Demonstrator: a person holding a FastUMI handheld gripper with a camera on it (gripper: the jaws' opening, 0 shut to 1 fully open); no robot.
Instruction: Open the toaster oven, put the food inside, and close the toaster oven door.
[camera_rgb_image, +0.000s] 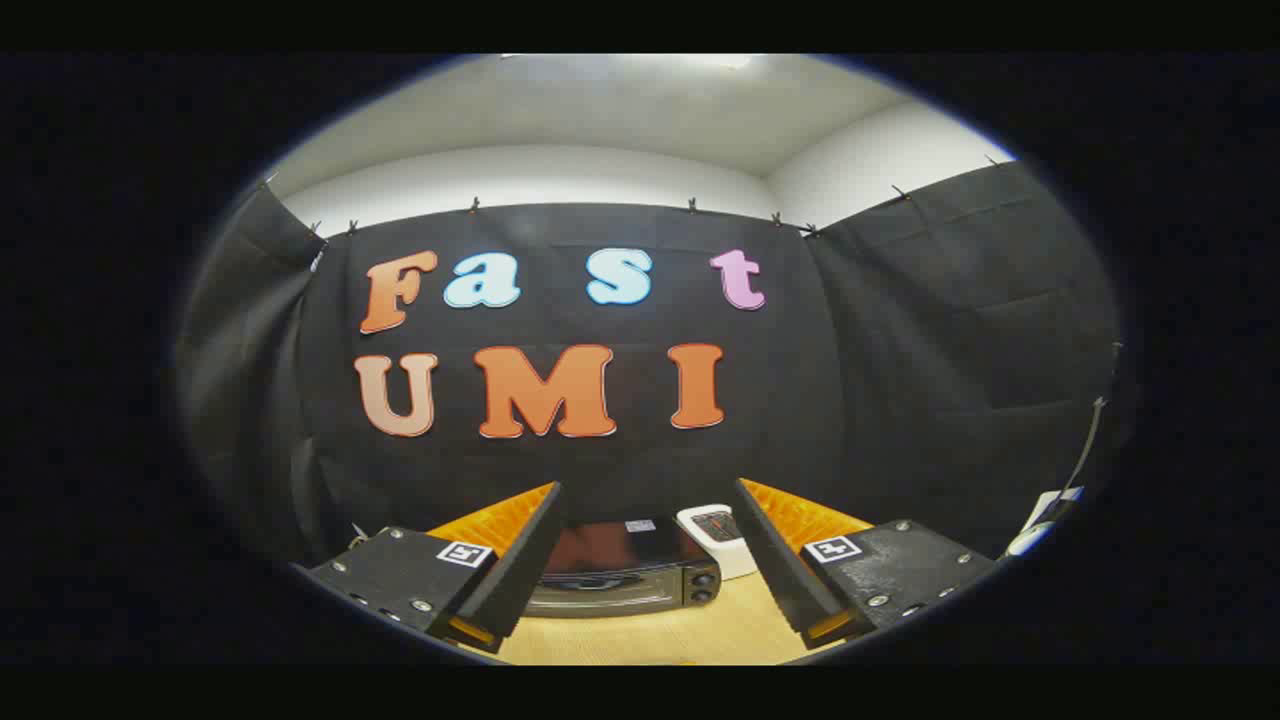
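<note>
A dark toaster oven (625, 570) with a silver front and two knobs at its right end stands on the wooden table, beyond my fingers and framed between them. Its door looks closed. My gripper (648, 515) is open, held well above the table, with nothing between the fingers (520, 565). No food item can be made out from here.
A small white device (722, 540) with a dark panel sits just right of the oven. The light wooden table (650, 635) runs toward me below the fingers. Black cloth walls close the booth behind and to both sides. A white object with a cable (1040, 520) hangs at the right wall.
</note>
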